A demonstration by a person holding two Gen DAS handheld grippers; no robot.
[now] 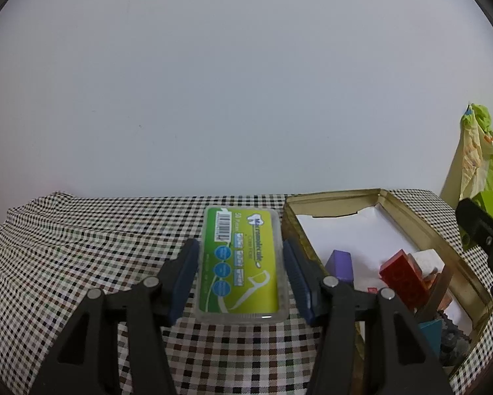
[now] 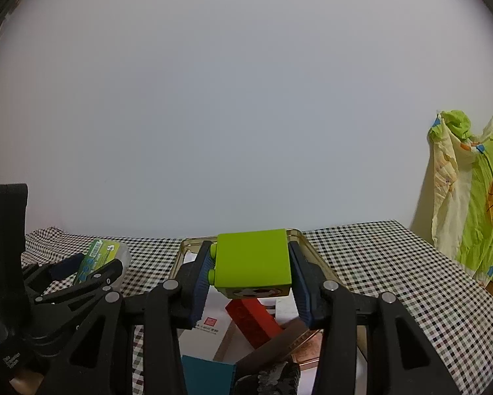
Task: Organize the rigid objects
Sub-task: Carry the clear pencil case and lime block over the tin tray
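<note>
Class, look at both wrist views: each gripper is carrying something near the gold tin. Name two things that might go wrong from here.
1. The green block is held above the tin, over the red brick; dropped there, it may land crooked.
2. The left gripper holds the floss-pick box near the right gripper; they might collide.

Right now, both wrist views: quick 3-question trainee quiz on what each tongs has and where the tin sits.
1. What do the left tongs hold?
2. True or false: the right tongs grip a lime-green block.
3. In the left wrist view, the gold tin lies on which side of the floss-pick box: A left, B right?

Key: 1 the floss-pick box; 2 true; 3 B.
</note>
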